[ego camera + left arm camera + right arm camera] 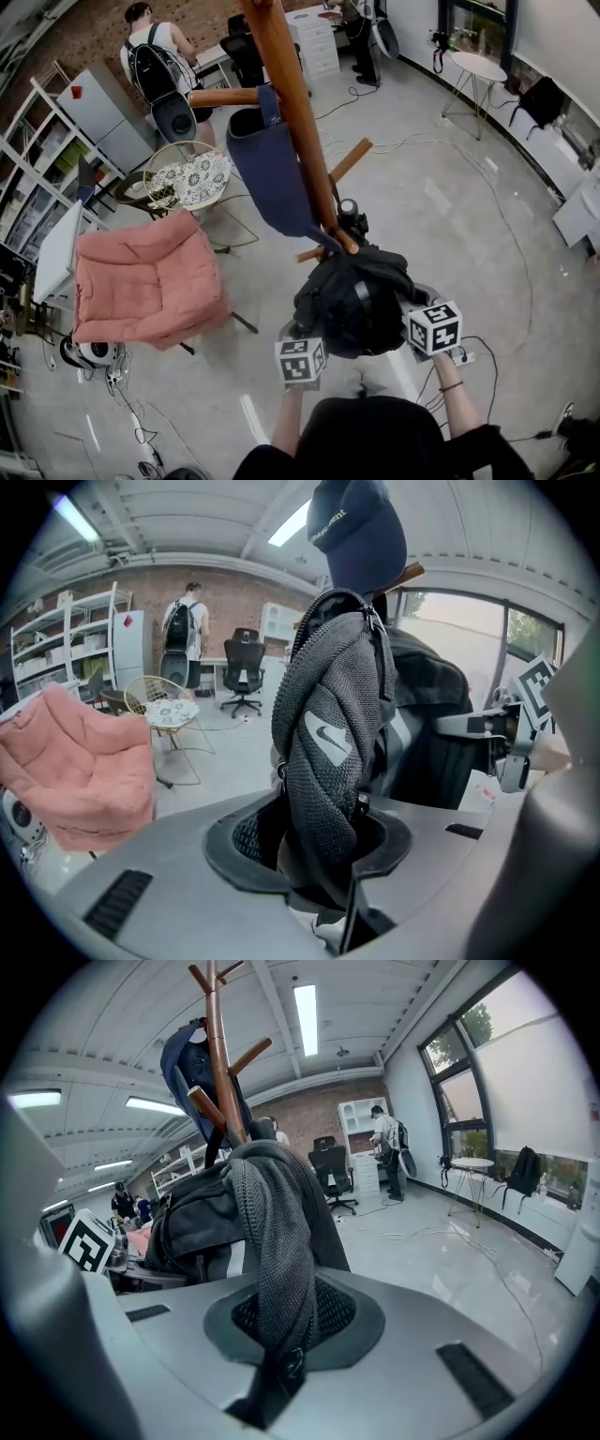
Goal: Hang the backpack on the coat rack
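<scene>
A black backpack (352, 300) hangs low against the wooden coat rack (291, 103), just under the lowest peg (349, 161). A navy bag (272, 169) hangs from a higher peg. My left gripper (305, 336) is at the backpack's left side. In the left gripper view its jaws (323, 855) are closed on a grey mesh shoulder strap (323, 724). My right gripper (410, 311) is at the backpack's right side. In the right gripper view it (286, 1335) pinches the other mesh strap (272, 1232), which drapes over the pack (192, 1213) in front of the rack pole (218, 1054).
A pink folding chair (145, 277) and a round wire side table (192, 178) stand left of the rack. A person with a backpack (155, 56) stands at the back near shelves. A white round table (478, 66) and floor cables (506, 225) lie to the right.
</scene>
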{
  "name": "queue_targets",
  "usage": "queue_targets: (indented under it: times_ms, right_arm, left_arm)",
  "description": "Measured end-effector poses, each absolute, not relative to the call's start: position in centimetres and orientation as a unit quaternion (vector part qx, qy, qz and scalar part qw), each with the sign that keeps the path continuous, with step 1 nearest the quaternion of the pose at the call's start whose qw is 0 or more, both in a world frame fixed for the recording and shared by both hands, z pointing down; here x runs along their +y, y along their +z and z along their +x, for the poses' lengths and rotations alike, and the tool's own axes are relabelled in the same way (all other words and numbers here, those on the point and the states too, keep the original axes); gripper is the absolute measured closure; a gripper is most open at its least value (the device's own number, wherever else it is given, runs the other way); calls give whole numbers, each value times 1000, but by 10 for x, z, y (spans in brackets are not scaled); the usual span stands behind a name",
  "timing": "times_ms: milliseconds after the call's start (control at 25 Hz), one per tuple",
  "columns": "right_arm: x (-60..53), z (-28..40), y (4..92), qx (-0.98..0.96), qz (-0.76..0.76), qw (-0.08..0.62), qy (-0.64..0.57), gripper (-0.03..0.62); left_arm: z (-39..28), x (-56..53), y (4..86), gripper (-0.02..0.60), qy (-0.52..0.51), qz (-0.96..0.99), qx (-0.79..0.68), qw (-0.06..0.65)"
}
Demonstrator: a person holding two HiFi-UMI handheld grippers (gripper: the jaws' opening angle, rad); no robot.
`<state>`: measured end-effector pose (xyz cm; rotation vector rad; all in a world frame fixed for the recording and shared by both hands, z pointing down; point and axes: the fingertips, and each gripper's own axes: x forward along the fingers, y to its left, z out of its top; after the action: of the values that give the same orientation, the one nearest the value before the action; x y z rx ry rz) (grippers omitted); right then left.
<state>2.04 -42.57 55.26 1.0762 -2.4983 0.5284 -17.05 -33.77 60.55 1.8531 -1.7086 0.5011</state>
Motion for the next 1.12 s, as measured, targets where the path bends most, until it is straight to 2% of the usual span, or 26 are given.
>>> queue_targets:
  times_ms: [400, 560, 680, 960, 1120]
  right_arm:
    - [-425, 18, 558, -883, 387, 190, 186, 565]
    - [-425, 16, 558, -880, 388, 182, 203, 537]
    - [-424, 17, 558, -879, 387, 173, 217, 454]
    - [-416, 20, 546, -883, 393, 149, 208, 405]
    - [-411, 33, 538, -880, 408, 143, 196, 402]
  left_arm:
    - [-174, -339, 613, 414, 167, 685, -647, 290]
    - [-176, -340, 616, 356, 162, 679, -652, 295]
    - [-174, -337, 618, 327, 161, 679, -651, 300]
    - [-176, -327, 605, 313, 160, 686, -650, 286]
    - [-177, -316, 589, 313, 157, 693, -652, 266]
